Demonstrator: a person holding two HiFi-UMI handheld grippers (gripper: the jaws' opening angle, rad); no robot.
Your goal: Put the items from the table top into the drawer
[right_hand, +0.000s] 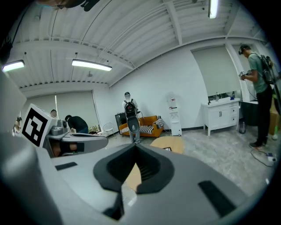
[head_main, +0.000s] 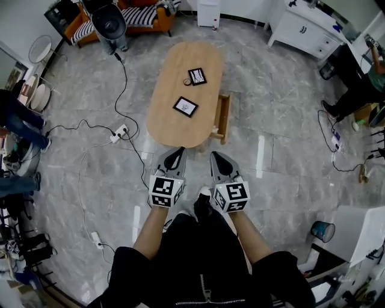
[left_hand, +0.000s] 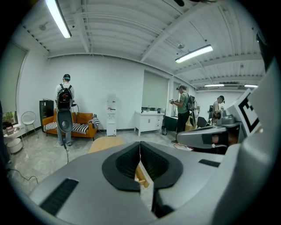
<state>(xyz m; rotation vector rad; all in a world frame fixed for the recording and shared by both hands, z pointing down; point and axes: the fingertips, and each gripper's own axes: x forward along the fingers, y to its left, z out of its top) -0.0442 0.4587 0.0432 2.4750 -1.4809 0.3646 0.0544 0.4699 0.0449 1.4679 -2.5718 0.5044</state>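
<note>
An oval wooden table stands ahead of me on the grey floor. On it lie two black-framed marker cards, with a small round item beside the farther one. A wooden drawer hangs open at the table's right side. My left gripper and right gripper are held side by side just short of the table's near end, both shut with nothing in them. The left gripper shows the table beyond its tips. The right gripper also points at the table.
Cables and a power strip lie on the floor left of the table. A black fan and an orange sofa stand behind it, a white cabinet at the back right. People stand at both sides of the room.
</note>
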